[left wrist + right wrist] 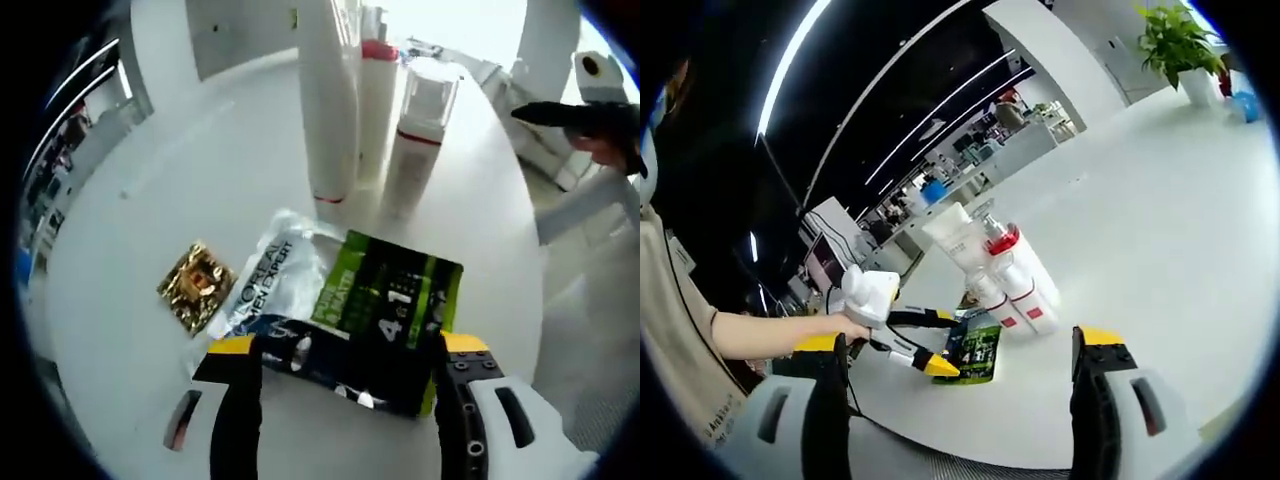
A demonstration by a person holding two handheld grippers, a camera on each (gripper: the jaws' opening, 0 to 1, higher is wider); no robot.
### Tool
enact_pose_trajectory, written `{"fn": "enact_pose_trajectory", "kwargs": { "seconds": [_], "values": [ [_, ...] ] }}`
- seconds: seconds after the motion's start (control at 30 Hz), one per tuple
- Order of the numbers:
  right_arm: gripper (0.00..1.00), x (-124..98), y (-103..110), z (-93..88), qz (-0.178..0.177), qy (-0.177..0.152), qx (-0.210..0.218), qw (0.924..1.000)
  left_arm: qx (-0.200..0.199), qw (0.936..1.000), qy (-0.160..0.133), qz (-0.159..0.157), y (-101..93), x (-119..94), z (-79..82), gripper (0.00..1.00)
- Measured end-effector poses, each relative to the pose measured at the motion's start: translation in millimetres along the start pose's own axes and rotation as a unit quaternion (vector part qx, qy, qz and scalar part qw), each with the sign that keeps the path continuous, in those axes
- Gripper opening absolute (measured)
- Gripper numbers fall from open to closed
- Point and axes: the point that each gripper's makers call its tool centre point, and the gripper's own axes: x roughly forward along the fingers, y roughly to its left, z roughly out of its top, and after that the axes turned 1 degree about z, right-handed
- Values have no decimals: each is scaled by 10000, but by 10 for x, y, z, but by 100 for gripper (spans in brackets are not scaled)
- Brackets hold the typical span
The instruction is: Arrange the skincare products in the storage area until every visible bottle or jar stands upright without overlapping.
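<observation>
Three white bottles stand upright and close together at the back of the round table: a tall tube, a red-banded bottle and a clear-capped pump bottle; they also form the bottle cluster in the right gripper view. A green-and-black box lies flat, overlapping a silver sachet, beside a gold packet. My left gripper is open, its jaws on either side of the box's near end. My right gripper is open and holds nothing, off the table edge, facing the left gripper.
The white table has bare room to the left of the bottles. A person's forearm holds the left gripper. The right gripper shows dark at the upper right. A potted plant stands on a far white counter.
</observation>
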Motion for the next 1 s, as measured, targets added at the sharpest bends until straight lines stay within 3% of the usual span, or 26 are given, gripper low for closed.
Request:
{"fn": "enact_pose_trajectory", "kwargs": {
  "seconds": [0.47, 0.8, 1.0],
  "values": [
    [95, -17, -60, 16, -311, -19, -322, 9990, -825, 9946, -553, 294, -155, -459, -183, 77],
    [96, 9, -37, 15, -351, 74, -545, 9979, -1495, 9784, -1267, 661, -232, -869, -286, 84],
    [97, 13, -57, 9, -406, 274, -1048, 9933, -1698, 9680, -1641, 853, -240, -1069, -306, 89]
  ]
}}
